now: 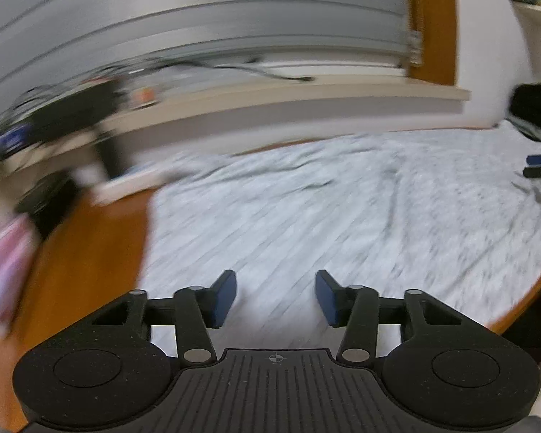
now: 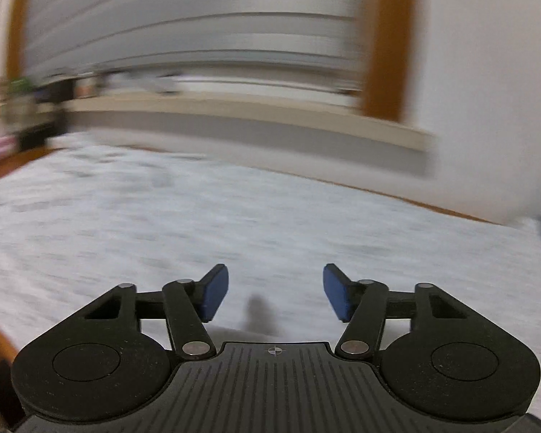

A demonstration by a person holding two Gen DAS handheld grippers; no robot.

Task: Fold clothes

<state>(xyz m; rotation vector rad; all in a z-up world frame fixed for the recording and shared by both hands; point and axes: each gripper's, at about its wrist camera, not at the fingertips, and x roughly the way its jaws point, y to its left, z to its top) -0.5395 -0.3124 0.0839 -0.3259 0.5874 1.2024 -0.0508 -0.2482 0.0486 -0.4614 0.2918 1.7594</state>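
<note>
- Blurred grey shutter slats (image 1: 198,11) fill the top of both views, with a pale ledge (image 1: 306,93) beneath them and an orange-brown frame (image 1: 432,18) at the upper right
- Down below, a wooden table (image 1: 83,252) carries the light grey cloth (image 1: 342,198), spread wide and rumpled across the middle of the left view
- Left gripper (image 1: 276,297) sits at the bottom centre, blue pads (image 1: 224,299) parted, nothing between them, cloth lying under and ahead
- Right gripper (image 2: 276,292) at the bottom centre of its own view, jaws also apart and empty, over the same grey cloth
- Its tips also peek in at the far right edge of the left view
</note>
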